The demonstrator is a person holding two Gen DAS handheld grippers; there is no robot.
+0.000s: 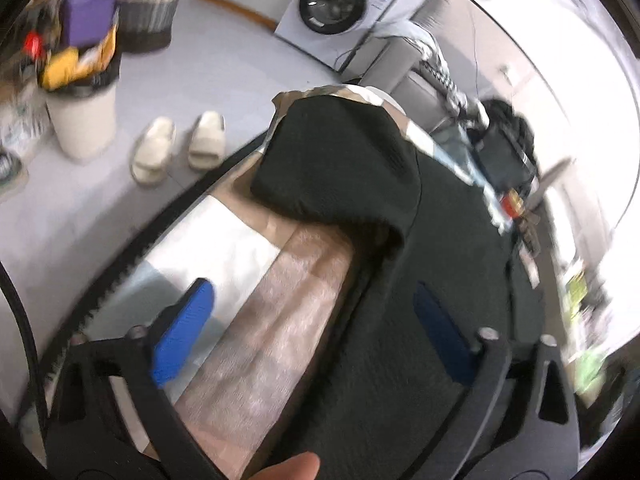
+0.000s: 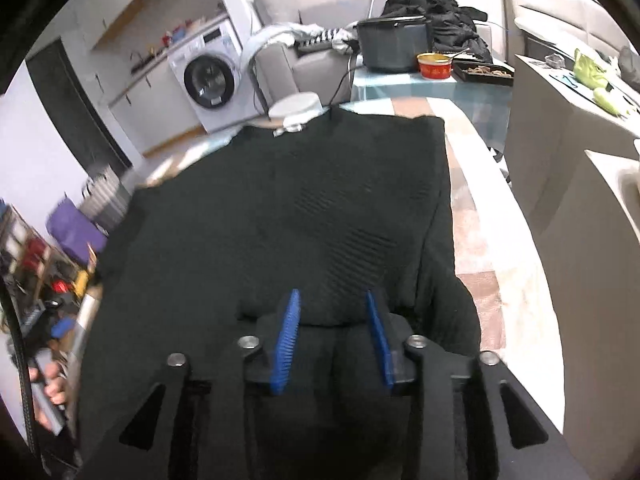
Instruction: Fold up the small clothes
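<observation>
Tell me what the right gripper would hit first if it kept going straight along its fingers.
Most likely the black garment itself: the right gripper sits low over it with fingers open, and cloth fills the path ahead. Beyond the garment's far edge is a white round object, though depth is hard to judge.

I see my left tongs (image 1: 316, 336) spread wide over a black knit garment (image 1: 400, 280), one flap folded back on itself. It lies on a checked surface (image 1: 260, 292). Beyond: pale slippers (image 1: 176, 148) on the floor and a washing machine (image 1: 336, 4).
</observation>
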